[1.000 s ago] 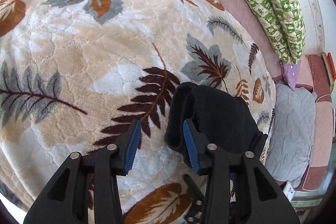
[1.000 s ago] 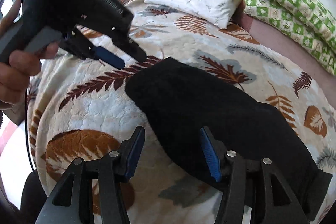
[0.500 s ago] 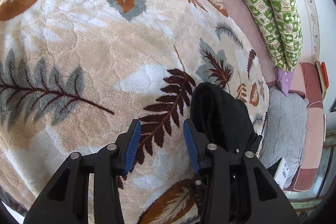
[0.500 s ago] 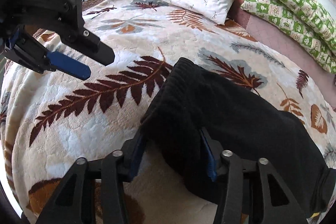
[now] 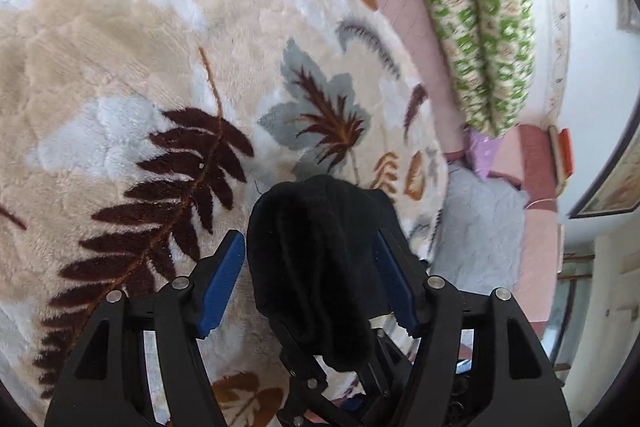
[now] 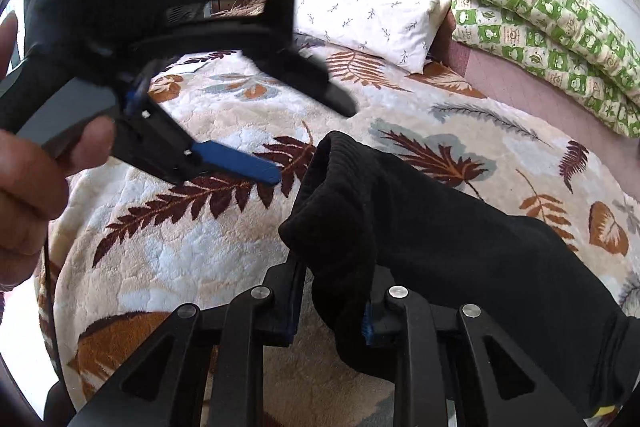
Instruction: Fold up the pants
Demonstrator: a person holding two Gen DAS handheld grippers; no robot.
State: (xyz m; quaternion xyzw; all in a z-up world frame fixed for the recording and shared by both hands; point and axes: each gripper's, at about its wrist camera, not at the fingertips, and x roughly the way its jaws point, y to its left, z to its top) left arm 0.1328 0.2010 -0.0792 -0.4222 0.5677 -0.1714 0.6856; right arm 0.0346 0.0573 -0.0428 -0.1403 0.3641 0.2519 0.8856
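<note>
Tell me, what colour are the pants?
Plain black pants, clearest in the right wrist view.

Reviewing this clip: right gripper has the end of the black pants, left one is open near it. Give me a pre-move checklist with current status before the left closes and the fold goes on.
1. Right gripper clamped on the black pants: ok, fabric bunched between its fingers.
2. Left gripper open: ok, blue pads spread wide.
3. Cloth between the left fingers: ok in the left wrist view, where the raised end of the pants sits between the pads; the right wrist view shows a gap, so depth cannot tell.
4. Pants lying smooth: not ok, the end is lifted and rumpled.
5. Leaf-print blanket ahead free for the fold: ok.
6. Far end of pants aligned: cannot tell, out of frame.
</note>
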